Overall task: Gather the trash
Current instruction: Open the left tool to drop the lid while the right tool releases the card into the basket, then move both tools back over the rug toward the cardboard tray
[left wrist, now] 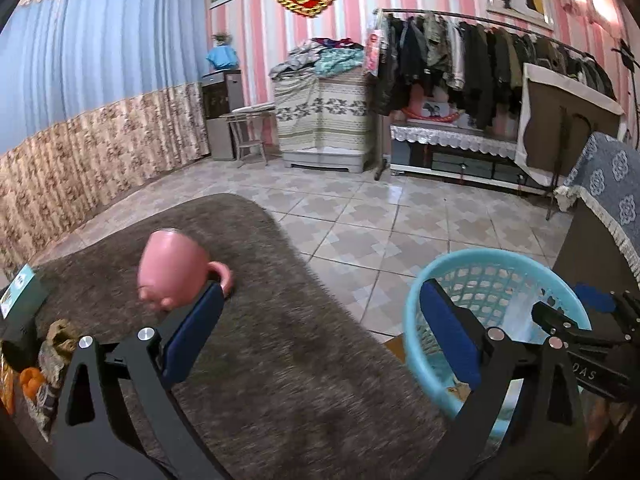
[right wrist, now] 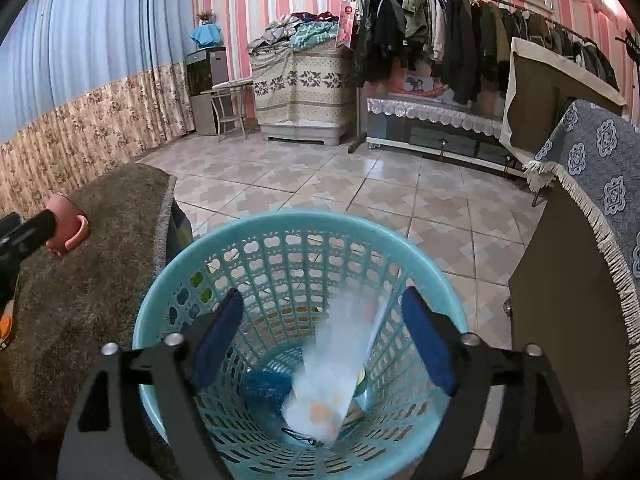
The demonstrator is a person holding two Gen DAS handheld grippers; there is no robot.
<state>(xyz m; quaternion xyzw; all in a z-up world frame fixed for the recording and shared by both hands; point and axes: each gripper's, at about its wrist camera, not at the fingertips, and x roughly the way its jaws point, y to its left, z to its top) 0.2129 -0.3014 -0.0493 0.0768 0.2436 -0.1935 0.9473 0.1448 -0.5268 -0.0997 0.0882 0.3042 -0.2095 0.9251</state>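
Tiled floor holds the basket (right wrist: 280, 248), where blurred white trash (right wrist: 332, 376) lies below the spread right claw (right wrist: 324, 340)

A round light-blue plastic basket (right wrist: 300, 236) with apple-shaped lattice holes stands upright on the tiled floor, directly below and ahead of the right fingers (right wrist: 428, 340). Inside it, between those fingers, a blurred white wrapper with orange marks (right wrist: 332, 376) stands tilted beside a dark-blue net scrap (right wrist: 264, 386) at the bottom.

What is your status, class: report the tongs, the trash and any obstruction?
Left tongs open over brown rug. Right tongs open above blue basket. White wrapper blurred inside basket, apparently dropping. Nothing blocking.
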